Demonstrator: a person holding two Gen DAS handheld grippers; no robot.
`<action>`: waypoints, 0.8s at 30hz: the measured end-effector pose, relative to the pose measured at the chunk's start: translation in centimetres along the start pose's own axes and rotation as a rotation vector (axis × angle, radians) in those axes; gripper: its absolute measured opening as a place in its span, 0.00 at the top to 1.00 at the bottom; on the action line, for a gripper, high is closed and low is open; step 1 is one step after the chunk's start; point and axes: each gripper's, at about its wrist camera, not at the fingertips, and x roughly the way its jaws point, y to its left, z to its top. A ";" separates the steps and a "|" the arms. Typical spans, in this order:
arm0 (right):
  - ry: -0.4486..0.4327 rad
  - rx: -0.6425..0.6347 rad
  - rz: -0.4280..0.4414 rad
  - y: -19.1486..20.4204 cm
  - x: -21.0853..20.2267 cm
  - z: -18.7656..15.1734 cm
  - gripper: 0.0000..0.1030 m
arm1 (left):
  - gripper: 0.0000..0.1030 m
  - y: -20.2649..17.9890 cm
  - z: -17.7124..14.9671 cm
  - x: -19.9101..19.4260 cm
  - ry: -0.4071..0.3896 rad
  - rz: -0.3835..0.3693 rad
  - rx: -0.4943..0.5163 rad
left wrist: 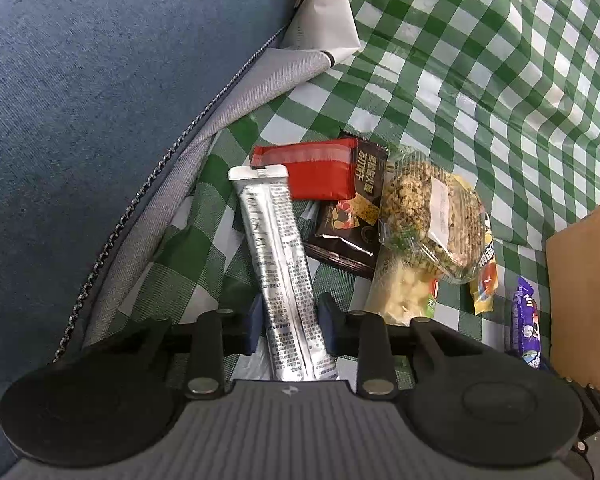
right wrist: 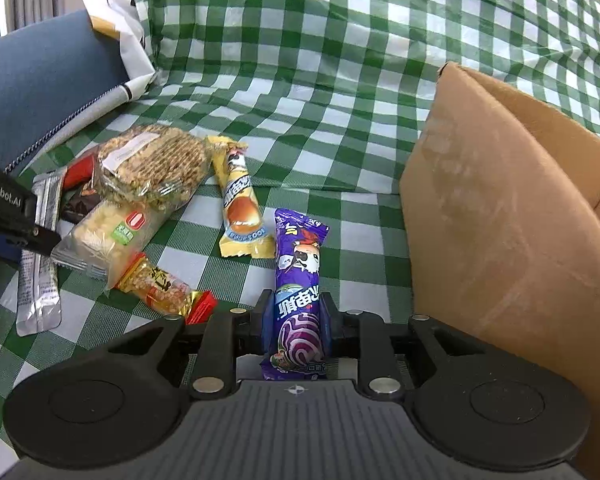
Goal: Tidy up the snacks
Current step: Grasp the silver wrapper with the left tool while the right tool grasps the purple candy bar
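Right gripper (right wrist: 296,320) pinches a glossy purple cartoon-printed snack packet (right wrist: 299,280) beside the brown cardboard box (right wrist: 500,216); left gripper (left wrist: 290,316) clamps a long silver foil sachet (left wrist: 278,264).

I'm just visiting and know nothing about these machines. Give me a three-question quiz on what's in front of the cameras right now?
1. True or false: the right gripper has its fingers on a purple snack packet.
2. Which packet lies between the left gripper's fingers?
A. red packet
B. silver stick packet
C. yellow bar packet
3. What pattern is on the cloth under the snacks?

Key: 1 true; 2 B; 3 green and white checks.
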 end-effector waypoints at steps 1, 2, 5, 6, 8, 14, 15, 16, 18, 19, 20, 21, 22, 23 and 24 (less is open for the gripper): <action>-0.006 -0.002 0.003 0.1 -0.2 0.0 0.76 | 0.81 0.1 0.0 -0.2 -0.007 -0.002 0.004; -0.012 -0.008 0.006 0.1 -0.4 0.0 0.76 | 0.84 0.1 0.0 -0.4 -0.016 -0.005 0.012; -0.025 -0.041 0.015 0.4 -1.1 -0.3 0.76 | 0.85 0.1 0.0 -0.8 -0.022 -0.023 0.034; -0.027 -0.049 0.018 0.5 -1.3 -0.3 0.76 | 0.85 0.2 -0.1 -0.8 -0.020 -0.027 0.040; -0.031 -0.063 0.026 0.8 -1.6 -0.4 0.76 | 0.85 0.6 -0.1 -0.9 -0.010 -0.040 0.029; -0.046 -0.105 0.049 1.2 -3.9 -1.0 0.76 | 0.59 2.1 0.0 -1.1 -0.004 -0.093 -0.078; -0.046 -0.110 0.058 1.2 -4.5 -1.1 0.76 | 0.59 2.0 0.1 -1.1 -0.004 -0.094 -0.080; -0.042 -0.116 0.068 1.2 -4.8 -1.2 0.76 | 0.58 1.8 0.1 -1.0 -0.004 -0.089 -0.075; -0.022 -0.133 0.090 1.3 -5.4 -1.7 0.76 | 0.58 1.2 0.1 -0.7 -0.002 -0.074 -0.052; -0.012 -0.141 0.092 1.3 -5.6 -2.0 0.76 | 0.58 0.9 0.1 -0.4 0.003 -0.068 -0.039; 0.003 -0.151 0.096 1.4 -5.8 -2.3 0.76 | 0.58 0.5 0.0 -0.2 0.008 -0.053 -0.024; 0.016 -0.161 0.100 1.5 -5.9 -2.5 0.76 | 0.58 0.1 0.0 0.1 0.011 -0.040 -0.006; 0.026 -0.168 0.102 1.6 -5.9 -2.8 0.76 | 0.59 -0.3 -0.1 0.2 0.009 -0.020 0.023; 0.037 -0.177 0.103 1.6 -6.0 -3.0 0.76 | 0.59 -0.8 -0.1 0.3 0.000 0.000 0.056; 0.044 -0.184 0.102 1.7 -6.1 -3.2 0.76 | 0.59 -1.3 -0.2 0.4 -0.009 0.015 0.085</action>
